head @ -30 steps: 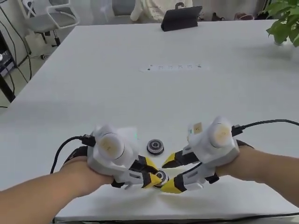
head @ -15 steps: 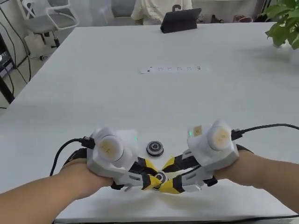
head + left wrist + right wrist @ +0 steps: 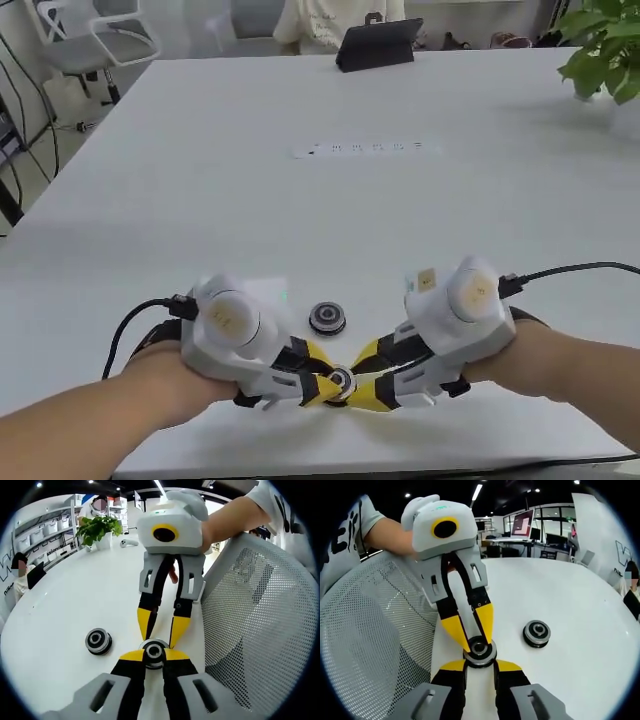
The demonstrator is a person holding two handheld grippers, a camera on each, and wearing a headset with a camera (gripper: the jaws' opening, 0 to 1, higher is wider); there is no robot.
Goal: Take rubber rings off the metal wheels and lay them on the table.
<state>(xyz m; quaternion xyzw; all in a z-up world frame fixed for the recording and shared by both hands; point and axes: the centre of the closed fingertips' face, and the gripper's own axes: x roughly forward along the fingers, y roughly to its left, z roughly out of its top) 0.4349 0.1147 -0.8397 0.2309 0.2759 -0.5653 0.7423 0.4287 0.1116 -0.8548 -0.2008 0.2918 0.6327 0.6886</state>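
A small metal wheel with a black rubber ring (image 3: 340,380) sits at the table's front edge, between both grippers. My left gripper (image 3: 325,386) comes in from the left and is shut on it; in the left gripper view its yellow tips (image 3: 154,656) flank the wheel (image 3: 152,651). My right gripper (image 3: 358,386) meets it from the right, its tips closed onto the wheel's (image 3: 480,651) other side (image 3: 480,666). A second wheel (image 3: 328,317) lies flat just beyond, untouched (image 3: 98,641) (image 3: 537,632).
The white table (image 3: 320,230) stretches far ahead. A power strip (image 3: 365,149) lies mid-table, a dark tablet case (image 3: 375,45) at the far edge, a plant (image 3: 605,50) at the far right. A mesh chair back (image 3: 250,630) is right behind the grippers.
The right gripper's jaws, open a second ago, have moved in and closed onto the wheel that the left gripper holds. The second wheel has stayed where it was.
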